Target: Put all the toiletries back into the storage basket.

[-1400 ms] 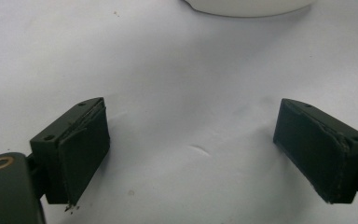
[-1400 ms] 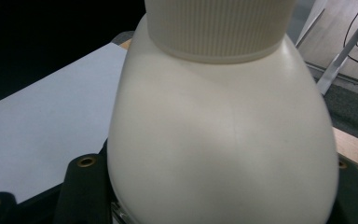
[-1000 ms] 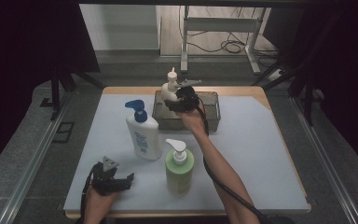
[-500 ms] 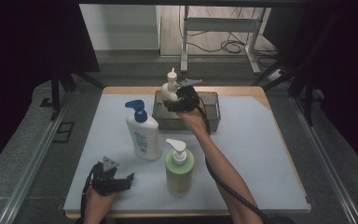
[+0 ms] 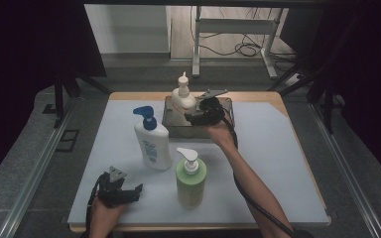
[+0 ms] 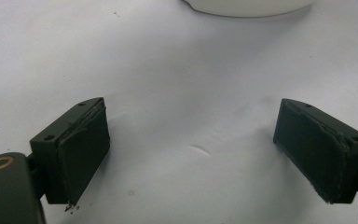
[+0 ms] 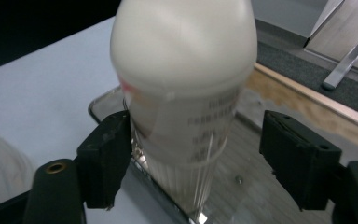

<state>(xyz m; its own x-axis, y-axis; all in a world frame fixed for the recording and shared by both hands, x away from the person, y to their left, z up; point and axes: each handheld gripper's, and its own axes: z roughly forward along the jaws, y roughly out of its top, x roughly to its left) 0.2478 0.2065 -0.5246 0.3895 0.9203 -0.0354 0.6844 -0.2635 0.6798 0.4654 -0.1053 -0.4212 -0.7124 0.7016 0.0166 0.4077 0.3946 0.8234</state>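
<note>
Cream bottle (image 7: pixel 186 93) stands upright in the clear tray (image 5: pixel 171 128) at the table's far edge. Near side: left gripper (image 5: pixel 120 192) rests on the mat, jaws wide, empty. Right gripper (image 5: pixel 194 118) jaws have just been closing, bottle between them, one pad off. Judgement: centre on the body, square up, then squeeze below the shoulder.

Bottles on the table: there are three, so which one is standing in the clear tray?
The cream-white bottle with the pointed nozzle cap, at the far side, stands in the clear tray. The blue-pump bottle and the green bottle stand on the white mat.
</note>
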